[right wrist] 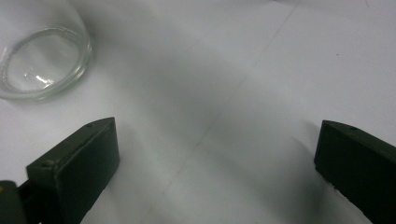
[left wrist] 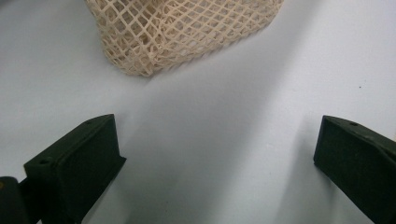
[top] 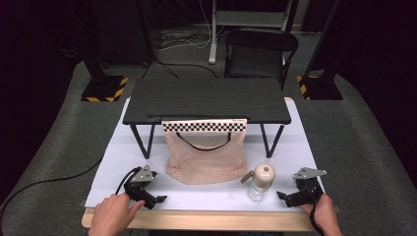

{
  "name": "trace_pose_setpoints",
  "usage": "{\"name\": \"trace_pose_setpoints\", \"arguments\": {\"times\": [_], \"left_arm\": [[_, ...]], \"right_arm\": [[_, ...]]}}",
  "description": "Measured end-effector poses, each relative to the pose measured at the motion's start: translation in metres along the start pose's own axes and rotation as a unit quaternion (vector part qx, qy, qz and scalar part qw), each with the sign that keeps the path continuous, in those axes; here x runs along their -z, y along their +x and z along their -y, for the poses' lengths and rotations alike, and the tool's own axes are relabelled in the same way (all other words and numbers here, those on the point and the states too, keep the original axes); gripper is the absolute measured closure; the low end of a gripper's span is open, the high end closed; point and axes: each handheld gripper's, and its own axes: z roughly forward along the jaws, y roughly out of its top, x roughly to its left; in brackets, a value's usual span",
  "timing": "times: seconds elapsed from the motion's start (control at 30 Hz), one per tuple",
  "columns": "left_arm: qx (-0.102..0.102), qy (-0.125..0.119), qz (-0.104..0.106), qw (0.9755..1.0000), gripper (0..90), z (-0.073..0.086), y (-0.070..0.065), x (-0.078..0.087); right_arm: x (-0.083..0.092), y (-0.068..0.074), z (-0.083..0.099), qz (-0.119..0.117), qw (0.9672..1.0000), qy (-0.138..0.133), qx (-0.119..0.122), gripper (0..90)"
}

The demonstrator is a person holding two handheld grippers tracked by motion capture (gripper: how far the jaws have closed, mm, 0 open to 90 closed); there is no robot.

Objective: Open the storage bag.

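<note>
Left gripper (top: 156, 198) sits low at seven o'clock on the white table sheet (top: 206, 199), a hand (top: 112, 215) on its back, and its own view shows the two black jaws spread wide with bare sheet between them (left wrist: 219, 154), nothing in the grip. Off its nose toward one o'clock, near but apart, lies the beige open-weave net bag (top: 206, 158), its rounded bottom corner showing at the top of the left gripper view (left wrist: 182, 32). The bag hangs down from a black-and-white checkered strip (top: 204, 126) on the front edge of a small dark low table (top: 206, 101), a black strap handle looping across its mouth. Over at five o'clock, the right gripper (top: 281, 195) rests on the sheet with a hand (top: 324, 216) behind it, jaws parted just as wide over empty white surface (right wrist: 217, 154). At its nine o'clock, just beside it, stands a clear glass jar with a tan rounded lid (top: 260, 182); the jar's glass base shows at ten o'clock in the right gripper view (right wrist: 42, 63). Beyond the low table, at twelve o'clock, a dark folding chair (top: 260, 54) stands on the grey floor.
</note>
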Motion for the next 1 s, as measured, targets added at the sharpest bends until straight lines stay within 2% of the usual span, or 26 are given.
{"name": "trace_pose_setpoints", "arguments": {"times": [0.73, 0.83, 0.93, 1.0], "left_arm": [[0.001, 0.002, 0.002, 1.0, 0.0, -0.0004, 0.0008, 0.0], [0.012, 0.005, 0.004, 0.9999, 0.4, -0.0022, 0.0011, 0.0004], [0.019, 0.014, 0.026, 0.9994, 2.1, -0.0067, 0.0006, 0.0032], [0.015, 0.01, 0.024, 0.9996, 3.1, -0.0093, -0.0014, 0.0058]], "right_arm": [[-0.0003, -0.0005, 0.0, -0.002, 1.0, -0.001, 0.002, 0.0], [-0.0003, -0.0006, 0.0, -0.003, 1.0, -0.001, 0.002, 0.0], [-0.0003, -0.0006, 0.0001, -0.003, 1.0, -0.001, 0.002, 0.0], [-0.0003, -0.0006, 0.0, -0.003, 1.0, -0.001, 0.001, 0.0]]}}
